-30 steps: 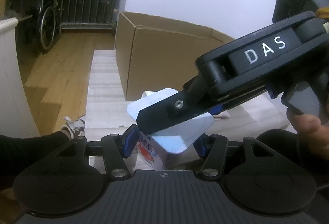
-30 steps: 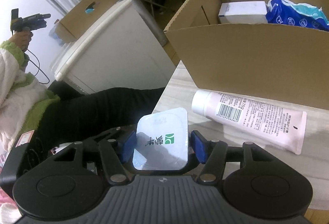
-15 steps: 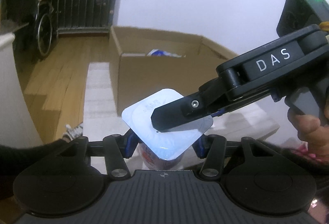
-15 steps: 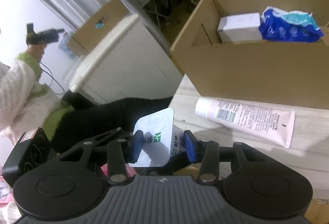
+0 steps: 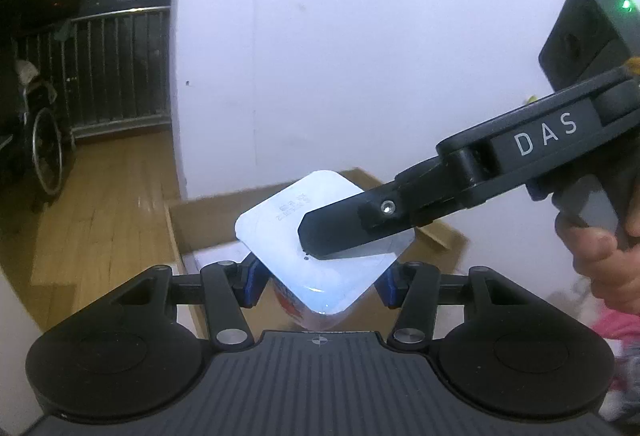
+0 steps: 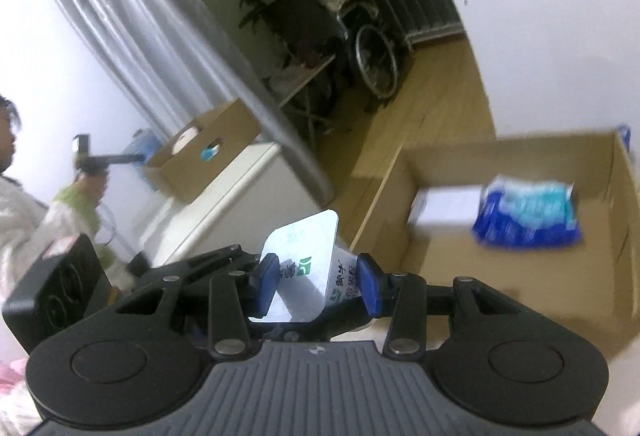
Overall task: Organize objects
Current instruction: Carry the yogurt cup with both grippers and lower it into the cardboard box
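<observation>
The left gripper [image 5: 320, 278] has its blue fingers [image 5: 251, 286] partly shut, one on each side of a small white cup [image 5: 324, 240] with a flat foil lid. They squeeze it low down on its sides. The right gripper [image 6: 318, 286] has hold of the same cup [image 6: 304, 268]. Its blue fingers [image 6: 367, 290] press on the cup's two sides, and they are partly shut too. In the left wrist view, one black finger of the right gripper lies across the top of the lid. So both grippers hold one cup, up in the air.

A hand [image 5: 600, 256] holds the handle of the right gripper at the right edge of the left wrist view.

Past the cup sits an open cardboard box [image 6: 520, 276]. Inside it lie a white box [image 6: 444, 209] and a blue and white packet [image 6: 528, 218], touching each other. They look blurry.

Farther off there is a wooden floor [image 5: 104, 187], a wheelchair [image 6: 370, 55] and a metal railing [image 5: 112, 67]. A person in a white and green sleeve [image 6: 44, 224] stands at the left of the right wrist view, holding another gripper.
</observation>
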Demonstrator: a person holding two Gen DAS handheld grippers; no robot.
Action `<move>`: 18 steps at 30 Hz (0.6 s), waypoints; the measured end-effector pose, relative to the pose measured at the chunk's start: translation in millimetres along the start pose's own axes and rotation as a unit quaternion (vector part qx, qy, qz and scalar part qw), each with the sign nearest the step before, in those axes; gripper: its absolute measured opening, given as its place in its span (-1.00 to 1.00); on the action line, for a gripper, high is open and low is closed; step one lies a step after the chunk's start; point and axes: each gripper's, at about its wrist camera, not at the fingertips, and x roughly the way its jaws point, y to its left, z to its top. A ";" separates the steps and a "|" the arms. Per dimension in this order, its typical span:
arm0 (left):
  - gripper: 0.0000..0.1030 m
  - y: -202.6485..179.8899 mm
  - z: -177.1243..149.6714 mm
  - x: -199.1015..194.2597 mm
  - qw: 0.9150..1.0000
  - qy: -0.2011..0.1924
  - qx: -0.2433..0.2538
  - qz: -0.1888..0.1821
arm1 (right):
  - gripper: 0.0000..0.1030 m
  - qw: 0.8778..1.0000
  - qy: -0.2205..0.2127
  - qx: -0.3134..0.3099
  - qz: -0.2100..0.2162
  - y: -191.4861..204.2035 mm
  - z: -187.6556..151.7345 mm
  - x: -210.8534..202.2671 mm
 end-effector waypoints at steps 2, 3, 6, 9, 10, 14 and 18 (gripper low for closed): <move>0.02 11.1 10.1 30.8 0.999 0.030 0.022 -0.001 | -0.10 0.999 0.018 0.027 -0.009 -18.7 16.5 20.2; 0.02 16.3 12.9 44.7 0.999 0.048 0.027 -0.002 | -0.10 0.999 0.028 0.041 -0.016 -29.2 24.1 32.7; 0.02 34.4 17.3 90.2 0.994 0.105 0.021 -0.009 | -0.09 0.994 0.058 0.089 -0.030 -62.0 36.3 68.9; 0.02 48.9 15.2 127.3 0.987 0.161 0.024 -0.008 | -0.09 0.987 0.087 0.132 -0.034 -92.2 38.6 97.5; 0.02 50.5 15.2 137.5 0.983 0.180 0.035 -0.006 | -0.09 0.984 0.093 0.146 -0.035 -100.5 36.2 104.5; 0.02 54.7 8.0 176.2 0.964 0.255 0.076 0.009 | -0.10 0.975 0.114 0.185 -0.039 -124.1 26.8 130.9; 0.04 44.3 -4.4 200.4 0.932 0.318 0.170 0.047 | -0.10 0.970 0.127 0.201 -0.043 -131.3 20.0 148.5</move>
